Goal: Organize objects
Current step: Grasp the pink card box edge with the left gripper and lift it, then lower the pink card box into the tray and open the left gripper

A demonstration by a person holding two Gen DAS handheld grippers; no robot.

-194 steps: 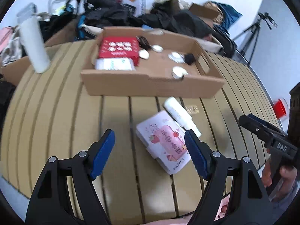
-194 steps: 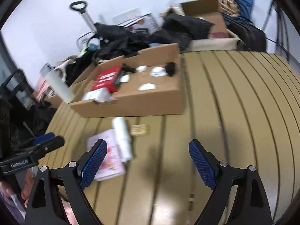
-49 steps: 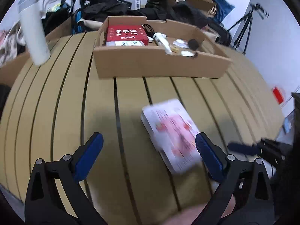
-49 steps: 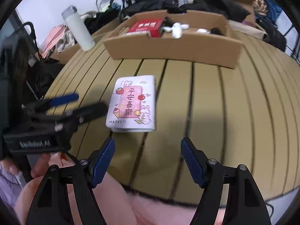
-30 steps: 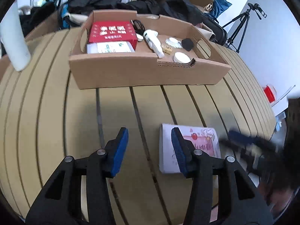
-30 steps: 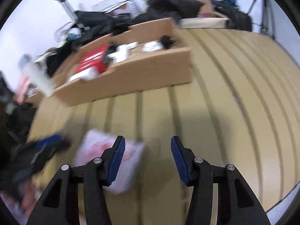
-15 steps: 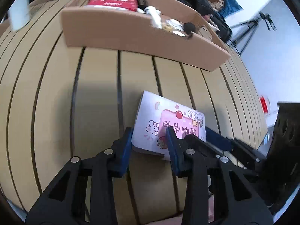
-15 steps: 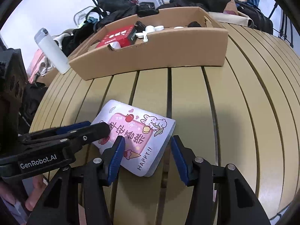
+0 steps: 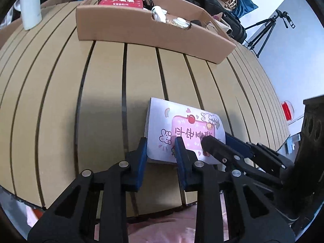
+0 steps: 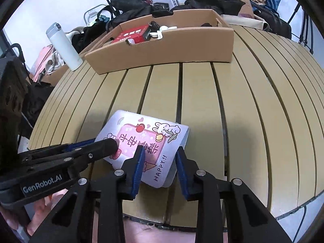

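Observation:
A white and pink tissue pack with cartoon print (image 9: 182,125) (image 10: 145,137) sits tilted just above the slatted table, near its front edge. My left gripper (image 9: 161,147) is shut on the pack's near left corner. My right gripper (image 10: 159,158) is shut on its near right corner, one finger over and one under. Each gripper shows in the other's view: the right one (image 9: 226,143) and the left one (image 10: 101,143). An open cardboard box (image 9: 141,30) (image 10: 162,44) stands at the back and holds a red packet (image 9: 121,1), a white bottle (image 9: 158,13) and small items.
A white flask (image 10: 64,46) (image 9: 30,6) stands left of the box. Bags, dark clothes and more boxes pile up behind the table. A tripod (image 9: 267,30) stands far right. The table's front edge (image 9: 141,212) is just below my grippers.
Both grippers have closed from wide open onto the tissue pack's near corners. Earlier a white bottle and a small gold item lay beside the pack; they now lie in the box.

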